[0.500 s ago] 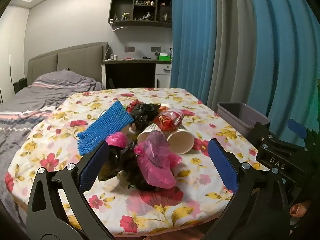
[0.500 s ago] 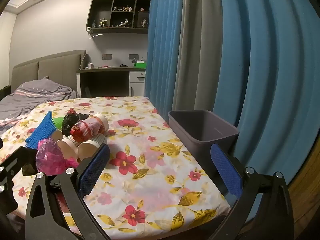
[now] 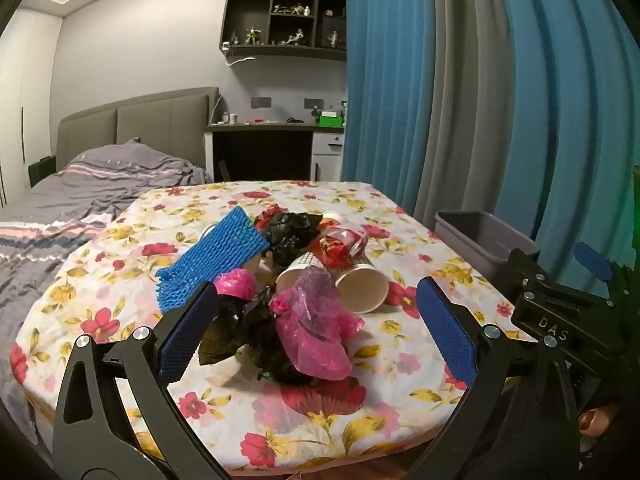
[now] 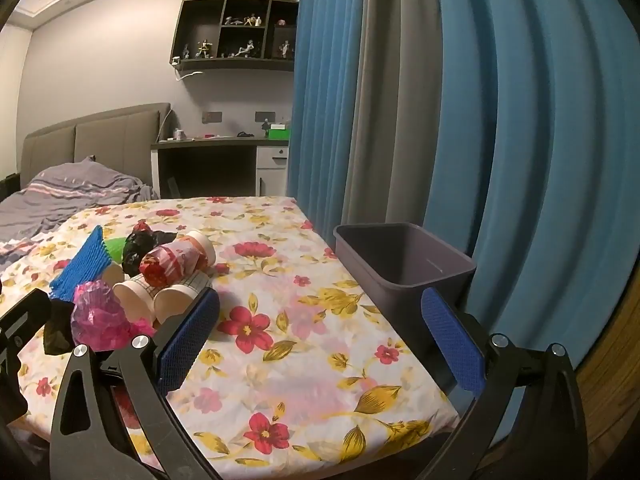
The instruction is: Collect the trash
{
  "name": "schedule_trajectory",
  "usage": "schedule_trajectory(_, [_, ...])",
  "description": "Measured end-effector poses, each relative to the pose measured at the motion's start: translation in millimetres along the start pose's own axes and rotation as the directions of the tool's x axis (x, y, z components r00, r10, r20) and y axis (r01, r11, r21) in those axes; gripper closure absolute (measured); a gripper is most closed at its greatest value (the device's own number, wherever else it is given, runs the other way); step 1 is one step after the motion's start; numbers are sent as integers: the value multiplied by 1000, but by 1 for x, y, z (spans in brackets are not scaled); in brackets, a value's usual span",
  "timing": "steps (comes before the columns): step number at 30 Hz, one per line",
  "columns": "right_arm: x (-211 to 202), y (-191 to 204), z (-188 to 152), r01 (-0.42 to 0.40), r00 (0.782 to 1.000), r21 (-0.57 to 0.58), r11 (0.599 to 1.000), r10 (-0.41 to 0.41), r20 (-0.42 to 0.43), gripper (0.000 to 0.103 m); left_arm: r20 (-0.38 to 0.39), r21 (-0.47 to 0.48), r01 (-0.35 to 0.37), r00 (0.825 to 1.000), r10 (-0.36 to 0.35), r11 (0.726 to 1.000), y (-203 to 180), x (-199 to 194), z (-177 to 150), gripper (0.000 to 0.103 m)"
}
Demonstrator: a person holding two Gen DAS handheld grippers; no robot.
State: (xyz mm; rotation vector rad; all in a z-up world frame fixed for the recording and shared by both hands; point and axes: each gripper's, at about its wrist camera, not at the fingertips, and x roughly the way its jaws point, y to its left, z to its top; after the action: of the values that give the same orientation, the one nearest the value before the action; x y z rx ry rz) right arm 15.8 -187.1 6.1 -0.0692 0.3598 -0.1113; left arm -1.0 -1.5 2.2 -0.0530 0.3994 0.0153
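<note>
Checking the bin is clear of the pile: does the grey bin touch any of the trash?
Apart. The right wrist view shows bare floral cloth between the bin and the nearest cup.

We hold the left gripper (image 3: 316, 332) tilted gently downward, fingers (image 3: 188, 332) spread wide and gripping nothing. Our right gripper (image 4: 320, 336) matches it, equally wide, empty. What seems a fingertip (image 3: 596, 426) shows beneath the right gripper.
</note>
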Motion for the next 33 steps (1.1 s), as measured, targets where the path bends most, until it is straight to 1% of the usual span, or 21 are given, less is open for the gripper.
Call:
schedule_trajectory(9, [-3,-1,0,2,1000,0,1000,-2,5,5,-4,-1,2,1000,-2,1000,1,-3,4,5])
schedule_trajectory(33, [-3,-1,0,3,1000,1,1000,-3,12,5,-3,-3,4,1000,-4,1000,2,-4,2,5])
